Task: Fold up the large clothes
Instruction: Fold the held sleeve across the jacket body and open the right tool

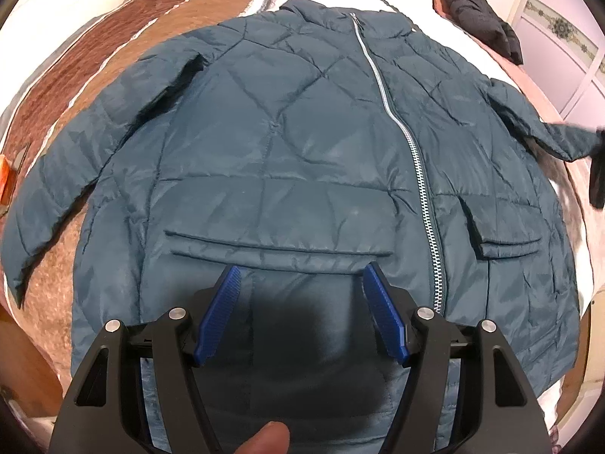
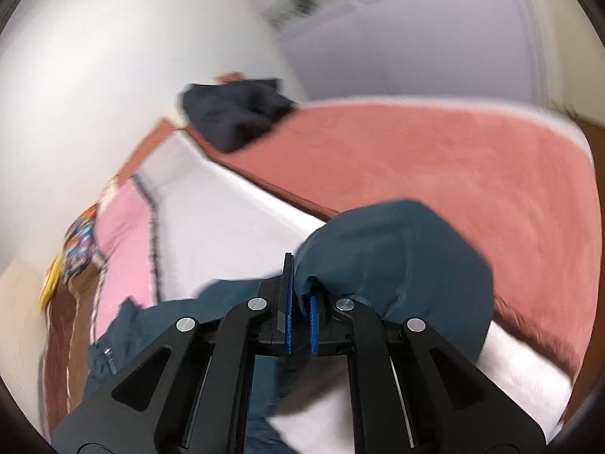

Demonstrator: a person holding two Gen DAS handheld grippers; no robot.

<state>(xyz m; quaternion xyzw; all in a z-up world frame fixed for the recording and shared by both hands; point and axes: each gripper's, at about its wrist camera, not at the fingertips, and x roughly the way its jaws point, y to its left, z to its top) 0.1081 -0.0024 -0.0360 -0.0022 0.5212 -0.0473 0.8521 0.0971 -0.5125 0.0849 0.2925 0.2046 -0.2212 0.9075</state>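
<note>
Across the middle of the left wrist view, spread flat and zipped on a patchwork bedspread (image 1: 94, 56): teal quilted jacket (image 1: 302, 143). Low in that frame, left gripper (image 1: 302, 283) gaping above the hem, clasping nothing. At bottom centre of the right wrist view, right gripper (image 2: 300, 295) clamped on a raised teal sleeve (image 2: 397, 265). Upper left of it, a folded black garment (image 2: 234, 113).
</note>
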